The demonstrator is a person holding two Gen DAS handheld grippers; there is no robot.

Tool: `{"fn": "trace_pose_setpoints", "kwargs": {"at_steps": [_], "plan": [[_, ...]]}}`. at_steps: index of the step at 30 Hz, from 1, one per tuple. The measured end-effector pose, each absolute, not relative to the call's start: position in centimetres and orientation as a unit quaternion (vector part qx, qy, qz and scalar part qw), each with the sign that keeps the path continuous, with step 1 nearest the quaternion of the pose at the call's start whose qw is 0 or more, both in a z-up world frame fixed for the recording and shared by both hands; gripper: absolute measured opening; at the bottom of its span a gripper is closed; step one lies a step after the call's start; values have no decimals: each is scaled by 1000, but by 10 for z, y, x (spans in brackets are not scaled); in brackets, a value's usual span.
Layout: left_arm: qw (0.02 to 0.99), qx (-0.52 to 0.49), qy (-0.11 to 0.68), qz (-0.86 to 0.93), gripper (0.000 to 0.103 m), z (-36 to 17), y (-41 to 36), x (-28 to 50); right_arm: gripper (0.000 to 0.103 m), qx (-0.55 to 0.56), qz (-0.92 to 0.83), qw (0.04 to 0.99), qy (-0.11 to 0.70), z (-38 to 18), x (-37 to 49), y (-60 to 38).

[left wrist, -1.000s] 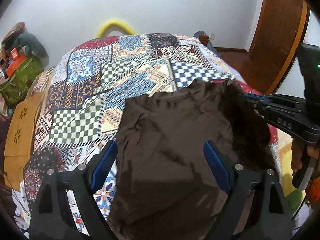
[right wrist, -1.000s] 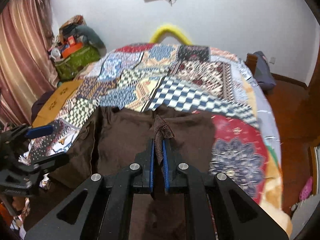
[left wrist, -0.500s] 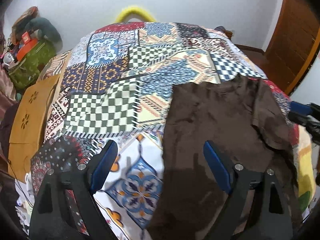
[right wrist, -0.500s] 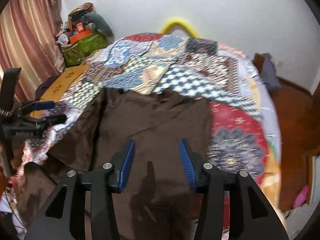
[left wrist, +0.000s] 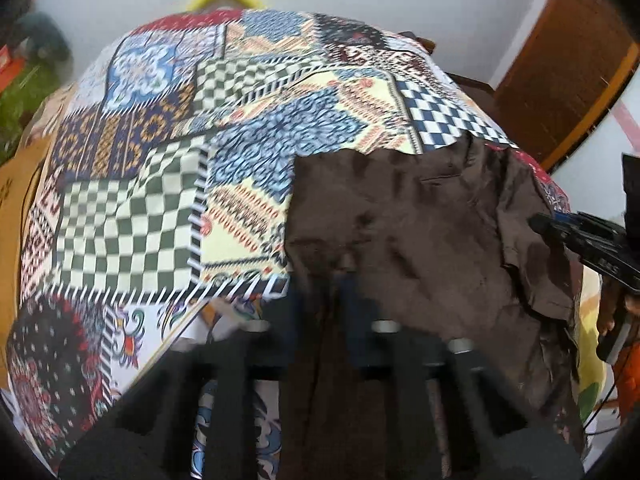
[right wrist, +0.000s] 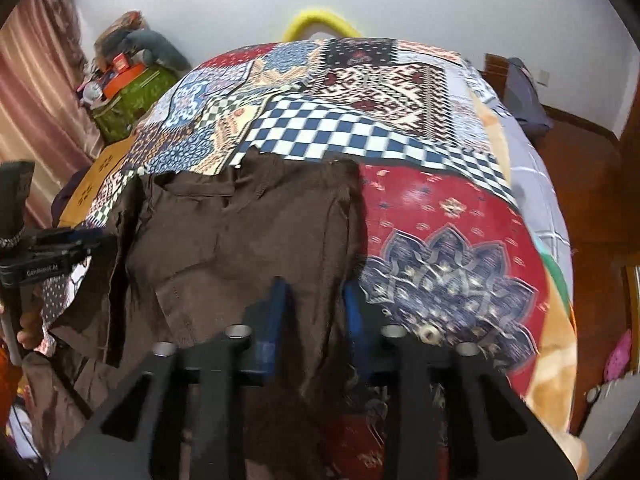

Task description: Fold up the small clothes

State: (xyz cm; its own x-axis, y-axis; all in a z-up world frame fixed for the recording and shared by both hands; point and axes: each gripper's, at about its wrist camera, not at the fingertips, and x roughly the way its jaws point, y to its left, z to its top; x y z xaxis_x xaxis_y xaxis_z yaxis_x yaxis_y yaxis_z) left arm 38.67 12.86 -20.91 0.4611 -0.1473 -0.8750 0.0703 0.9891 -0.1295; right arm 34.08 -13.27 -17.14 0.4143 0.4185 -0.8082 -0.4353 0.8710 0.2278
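A brown garment [left wrist: 420, 232] lies spread on the patchwork bedspread [left wrist: 132, 216]. My left gripper [left wrist: 322, 292] is at the garment's near left edge. Its jaws are closing, and a pinch of brown cloth puckers between the blurred blue pads. In the right wrist view the same garment [right wrist: 248, 240] fills the middle. My right gripper [right wrist: 316, 304] hovers over its near right edge. Those jaws are closing too; the cloth lies flat in the gap between them and is not pinched. Each gripper shows in the other's view: the right gripper [left wrist: 540, 222] and the left gripper [right wrist: 96, 240].
The bedspread [right wrist: 440, 240] reaches far beyond the garment. A yellow hoop [right wrist: 320, 24] leans on the white wall behind. A green bag with clutter [right wrist: 128, 92] and a curtain stand at the left. A wooden door [left wrist: 560, 80] and bare floor lie to the right.
The right gripper let go of the cloth tip, opened, and has narrowed again lower over the garment's right edge. The left gripper moved left and down, then closed from wide open onto the left edge.
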Motion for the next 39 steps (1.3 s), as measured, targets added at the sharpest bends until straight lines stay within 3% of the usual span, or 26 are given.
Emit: {"fn": "trace_pose_setpoints", "kwargs": {"at_steps": [1,4,18,21,22,23,25,28,39], "plan": [[855,-34,513,-61,10,-208,128,388,11,-15,256,843,473,-171,341,-130],[864,-22,501,-45,9,-202,131,393,8,-31,266,849,455,-166,343,-120],[860,-14,510,26,7,-216,172,452,8,-54,250,863,437,-164,383,-87],[859,-21,511,25,9,-217,174,447,16,-57,248,858,445,-165,382,-87],[859,-25,510,22,9,-215,174,445,24,-57,248,857,449,-163,379,-88],[860,-28,509,16,10,-212,174,441,31,-56,249,856,449,-161,377,-89],[862,-25,505,16,19,-204,175,432,36,-55,254,859,440,-155,369,-92],[865,-26,501,21,32,-188,177,414,37,-62,260,863,429,-139,353,-95],[882,-19,470,24,48,-128,177,304,40,-54,290,872,390,-84,280,-118]]}}
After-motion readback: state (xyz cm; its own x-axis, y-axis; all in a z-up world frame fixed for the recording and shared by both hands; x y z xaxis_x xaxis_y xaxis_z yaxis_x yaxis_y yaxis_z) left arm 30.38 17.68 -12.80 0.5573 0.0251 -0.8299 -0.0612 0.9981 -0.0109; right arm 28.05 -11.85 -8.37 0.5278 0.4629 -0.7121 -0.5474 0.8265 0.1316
